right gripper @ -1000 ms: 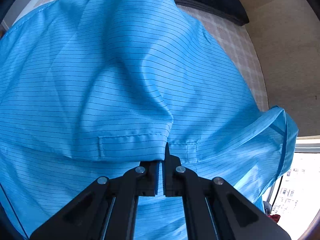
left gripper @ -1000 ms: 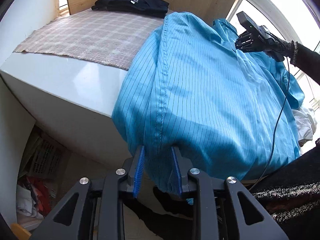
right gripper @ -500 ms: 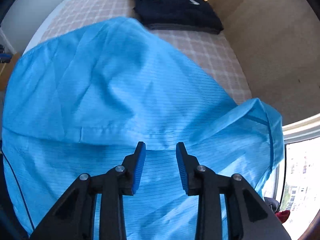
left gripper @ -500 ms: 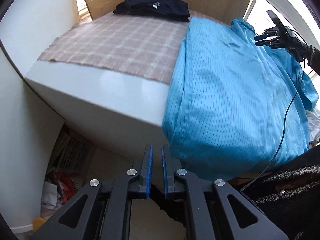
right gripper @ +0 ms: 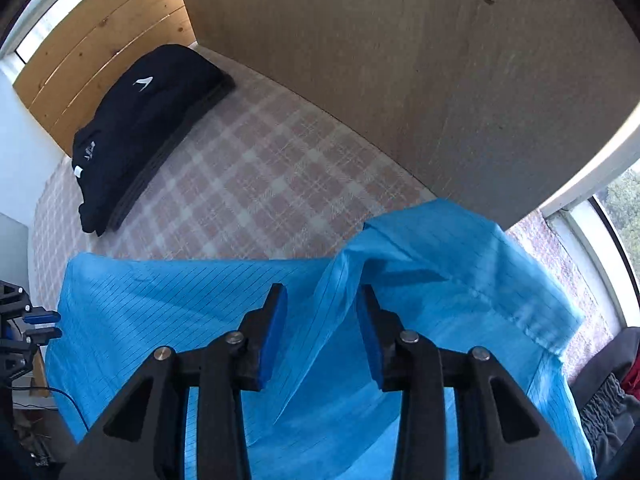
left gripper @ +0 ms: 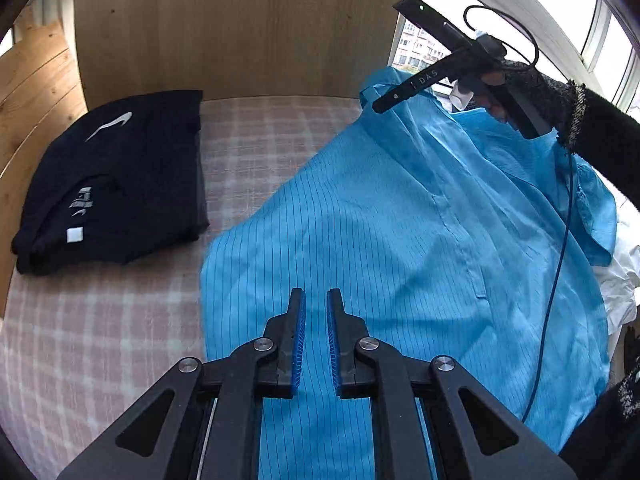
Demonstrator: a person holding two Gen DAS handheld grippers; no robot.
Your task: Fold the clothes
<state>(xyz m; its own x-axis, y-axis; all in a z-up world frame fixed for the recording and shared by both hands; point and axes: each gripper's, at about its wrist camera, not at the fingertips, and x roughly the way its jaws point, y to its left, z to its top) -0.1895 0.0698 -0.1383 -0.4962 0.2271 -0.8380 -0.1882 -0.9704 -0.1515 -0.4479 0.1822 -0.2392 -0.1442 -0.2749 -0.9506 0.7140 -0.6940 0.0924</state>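
Note:
A light blue pinstriped garment (left gripper: 400,240) lies spread on the checked tablecloth (left gripper: 80,340), its far end bunched up near the window. My left gripper (left gripper: 316,300) hovers over the garment's near left part. Its pads stand a narrow gap apart with nothing between them. My right gripper (right gripper: 322,300) is open above a raised fold of the blue garment (right gripper: 400,280), not clamped on it. In the left wrist view the right gripper (left gripper: 384,104) is held by a hand over the garment's far end. The left gripper (right gripper: 50,324) shows at the left edge of the right wrist view.
A folded stack of black clothes (left gripper: 116,176) sits at the table's far left. A wooden panel (left gripper: 240,20) closes off the back. White clothes (left gripper: 618,276) lie to the right of the blue garment. A cable (left gripper: 560,240) hangs across the garment.
The left gripper let go of the hanging hem, narrowed its jaws and rose from the table's front edge to over the garment. The right gripper opened, released the cloth and moved toward the far end.

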